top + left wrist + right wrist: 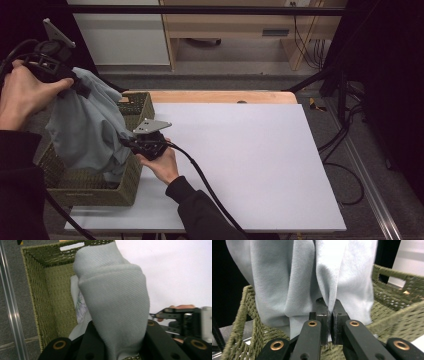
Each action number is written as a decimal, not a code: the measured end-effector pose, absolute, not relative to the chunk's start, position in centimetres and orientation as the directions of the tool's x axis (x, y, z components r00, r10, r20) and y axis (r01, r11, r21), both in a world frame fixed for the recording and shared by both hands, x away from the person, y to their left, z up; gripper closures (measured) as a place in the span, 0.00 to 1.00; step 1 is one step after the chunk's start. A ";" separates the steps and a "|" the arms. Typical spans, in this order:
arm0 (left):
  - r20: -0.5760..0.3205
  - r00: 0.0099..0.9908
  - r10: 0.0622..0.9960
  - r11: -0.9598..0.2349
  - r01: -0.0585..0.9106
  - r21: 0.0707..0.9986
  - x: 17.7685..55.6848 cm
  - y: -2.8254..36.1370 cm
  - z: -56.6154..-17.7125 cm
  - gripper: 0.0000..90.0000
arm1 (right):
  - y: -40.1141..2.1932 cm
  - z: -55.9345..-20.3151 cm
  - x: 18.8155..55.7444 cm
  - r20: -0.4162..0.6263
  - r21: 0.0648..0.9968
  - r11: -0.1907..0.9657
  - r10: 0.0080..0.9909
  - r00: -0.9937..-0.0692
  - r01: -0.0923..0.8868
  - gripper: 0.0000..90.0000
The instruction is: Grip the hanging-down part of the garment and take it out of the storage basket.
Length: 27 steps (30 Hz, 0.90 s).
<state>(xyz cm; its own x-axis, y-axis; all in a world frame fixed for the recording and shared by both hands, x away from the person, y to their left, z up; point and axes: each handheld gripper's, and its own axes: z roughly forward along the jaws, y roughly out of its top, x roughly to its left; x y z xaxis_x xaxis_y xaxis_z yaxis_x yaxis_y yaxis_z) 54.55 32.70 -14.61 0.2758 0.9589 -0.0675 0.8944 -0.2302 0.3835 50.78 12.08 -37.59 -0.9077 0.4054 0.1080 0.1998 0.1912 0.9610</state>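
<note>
A pale grey-blue cloth garment hangs over the green woven basket at the table's left. My left gripper is raised high at the far left and is shut on the top of the garment. My right gripper sits lower, at the basket's right wall, shut on a fold of the same garment. In the right gripper view its jaws stand pressed together with cloth pinched between them. The garment's lower end drops inside the basket.
A white board covers the wooden table to the right of the basket. Another pale cloth item lies in the basket bottom. Cables trail from both grippers. Cabinets and floor cables lie beyond the table.
</note>
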 end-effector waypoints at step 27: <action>-0.094 0.308 0.947 -0.250 0.887 0.389 54.6 31.5 -15.6 0.89 | 3.8 -30.6 48.0 0.016 0.980 0.170 0.439 -0.898 0.101 0.98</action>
<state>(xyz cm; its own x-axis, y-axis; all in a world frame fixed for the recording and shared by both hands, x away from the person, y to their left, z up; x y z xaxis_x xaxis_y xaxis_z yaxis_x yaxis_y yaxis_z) 54.63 31.50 -15.57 0.3080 0.9468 -0.0936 0.8868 -0.2500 0.3886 48.02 3.79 -30.61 -0.8983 0.4390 0.0162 0.1005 0.1696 0.9804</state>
